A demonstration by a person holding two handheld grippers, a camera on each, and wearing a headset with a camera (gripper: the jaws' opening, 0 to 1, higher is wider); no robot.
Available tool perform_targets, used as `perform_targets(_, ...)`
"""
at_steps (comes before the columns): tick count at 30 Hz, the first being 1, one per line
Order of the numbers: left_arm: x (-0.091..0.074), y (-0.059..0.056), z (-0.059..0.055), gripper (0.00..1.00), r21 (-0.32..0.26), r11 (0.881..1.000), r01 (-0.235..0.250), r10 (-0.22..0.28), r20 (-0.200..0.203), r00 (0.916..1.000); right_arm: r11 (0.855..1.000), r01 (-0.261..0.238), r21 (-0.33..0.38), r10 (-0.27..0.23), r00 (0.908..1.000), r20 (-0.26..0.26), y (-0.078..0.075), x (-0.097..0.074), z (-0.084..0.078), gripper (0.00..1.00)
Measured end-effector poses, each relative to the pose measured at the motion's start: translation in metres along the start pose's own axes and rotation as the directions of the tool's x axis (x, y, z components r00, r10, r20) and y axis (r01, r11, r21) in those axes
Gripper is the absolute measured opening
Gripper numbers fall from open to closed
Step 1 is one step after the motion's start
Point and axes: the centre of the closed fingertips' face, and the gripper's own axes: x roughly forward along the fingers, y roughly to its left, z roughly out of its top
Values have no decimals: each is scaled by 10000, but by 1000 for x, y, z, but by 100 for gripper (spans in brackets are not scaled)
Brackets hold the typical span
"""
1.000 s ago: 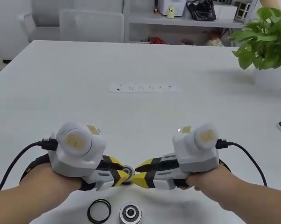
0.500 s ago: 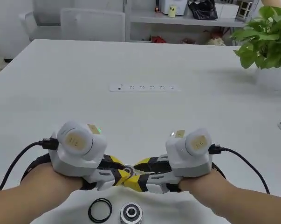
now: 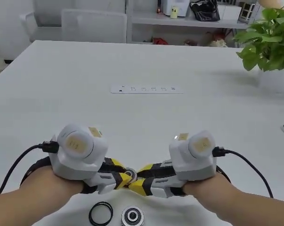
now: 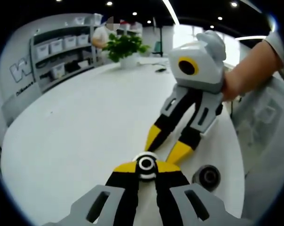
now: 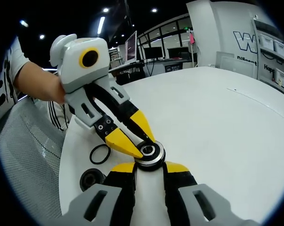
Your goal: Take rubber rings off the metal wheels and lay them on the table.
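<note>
The left tongs come in from the left and are clamped on a small metal wheel, holding it just above the white surface at its near edge. In the right gripper view this wheel carries a fitted ring of black rubber around its rim. On the surface just below the left tongs lies a loose rubber ring, flat. Just beside it, to the right, a bare wheel rests on its side.

The right tongs meet the held wheel from the other side. Their tips stand a little apart at its rim. Whether they bite on the rubber I cannot tell.

One ring looks done, and the step in hand appears to be stripping this one. The next move likely calls for the left tongs to keep the wheel firm while the right ones catch the rubber's edge and peel it over the rim without letting the wheel slip.

Far right, a white pot holds a leafy green plant, well apart from the work.
</note>
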Motion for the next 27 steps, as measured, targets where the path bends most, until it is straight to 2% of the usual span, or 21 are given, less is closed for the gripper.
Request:
perform_targets(15, 0, 0, 0, 13, -92, 9999, -92, 92, 20, 10000, 10000, 16, -56, -16, 10000, -22, 0, -3, -1, 16)
perform_targets(17, 0, 0, 0, 13, -110, 9999, -115, 116, 23, 9999, 10000, 12, -79, -12, 10000, -24, 0, -4, -1, 14)
perform_targets(19, -1, 2, 0, 13, -148, 9998, -160, 160, 26, 9999, 9998, -9, -198, 7, 10000, -75, 0, -5, -1, 5)
perform_targets(20, -1, 1, 0, 13, -158, 9998, -141, 141, 35, 9999, 9998, 102, -180, -103, 9999, -59, -3, -5, -1, 4)
perform_targets(27, 0, 2, 0, 13, -123, 9998, -160, 160, 36, 9999, 9998, 167, -127, -168, 9998, -80, -3, -5, -1, 2)
